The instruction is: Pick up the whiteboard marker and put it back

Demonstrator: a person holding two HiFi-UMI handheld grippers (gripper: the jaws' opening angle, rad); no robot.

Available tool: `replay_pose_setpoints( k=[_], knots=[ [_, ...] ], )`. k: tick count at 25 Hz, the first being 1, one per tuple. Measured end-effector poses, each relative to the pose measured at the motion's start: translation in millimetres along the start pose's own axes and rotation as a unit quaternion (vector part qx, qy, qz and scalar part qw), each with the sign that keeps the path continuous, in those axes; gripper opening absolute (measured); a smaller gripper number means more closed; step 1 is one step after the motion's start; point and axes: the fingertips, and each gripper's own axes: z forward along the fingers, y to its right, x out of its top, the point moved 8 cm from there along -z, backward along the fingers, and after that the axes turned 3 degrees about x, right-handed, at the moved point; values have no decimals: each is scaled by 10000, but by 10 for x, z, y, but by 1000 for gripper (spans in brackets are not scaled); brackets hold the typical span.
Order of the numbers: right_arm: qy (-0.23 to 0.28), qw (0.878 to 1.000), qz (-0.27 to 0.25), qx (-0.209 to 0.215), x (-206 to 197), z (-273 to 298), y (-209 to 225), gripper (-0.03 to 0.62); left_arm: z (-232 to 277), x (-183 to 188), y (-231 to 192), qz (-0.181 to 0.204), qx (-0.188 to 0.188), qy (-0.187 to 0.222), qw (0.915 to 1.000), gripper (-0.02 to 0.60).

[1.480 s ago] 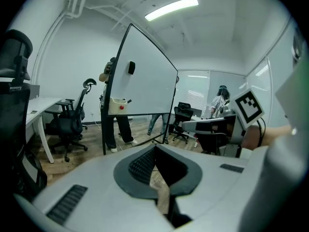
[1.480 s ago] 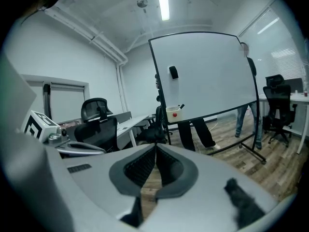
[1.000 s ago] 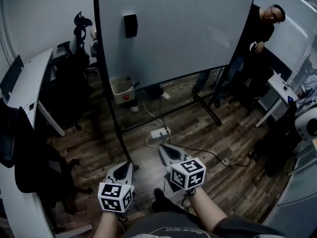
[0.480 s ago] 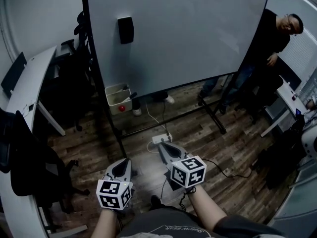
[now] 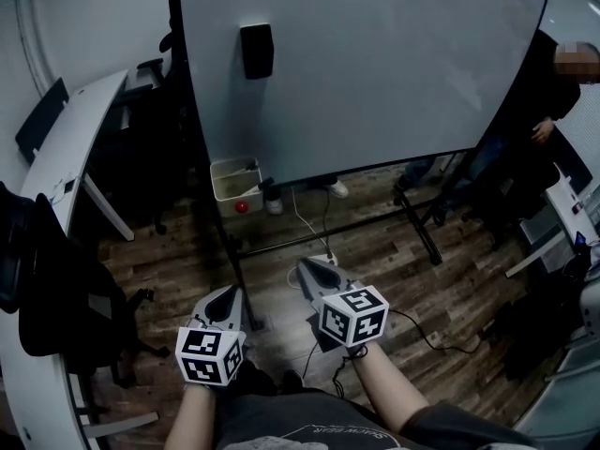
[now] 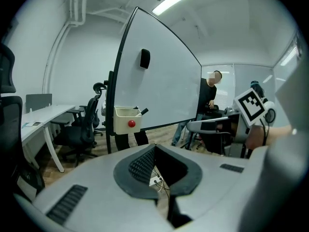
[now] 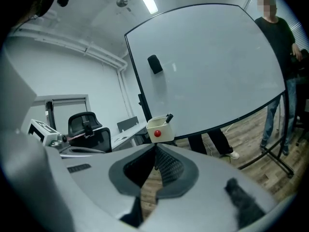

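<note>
Left hand-held gripper [image 6: 154, 148] and right hand-held gripper [image 7: 155, 147] are closed; dark marker [image 7: 168, 117] leans in cream box [image 7: 162, 128].

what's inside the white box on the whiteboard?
A dark marker sticks out of the white box at one corner. The wall hides the marker's lower end; nothing else shows above the rim.

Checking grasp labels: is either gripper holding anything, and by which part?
Nothing is held. The left gripper and right gripper are both shut and empty; the marker stands in the box by the whiteboard.
</note>
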Motion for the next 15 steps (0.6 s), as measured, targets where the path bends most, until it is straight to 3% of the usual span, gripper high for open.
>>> replay_pose_setpoints(
  k=[15],
  knots=[
    [173, 9986, 435, -266, 386, 902, 312, 25, 811, 472, -682, 207, -298, 12, 9993, 12]
  ],
)
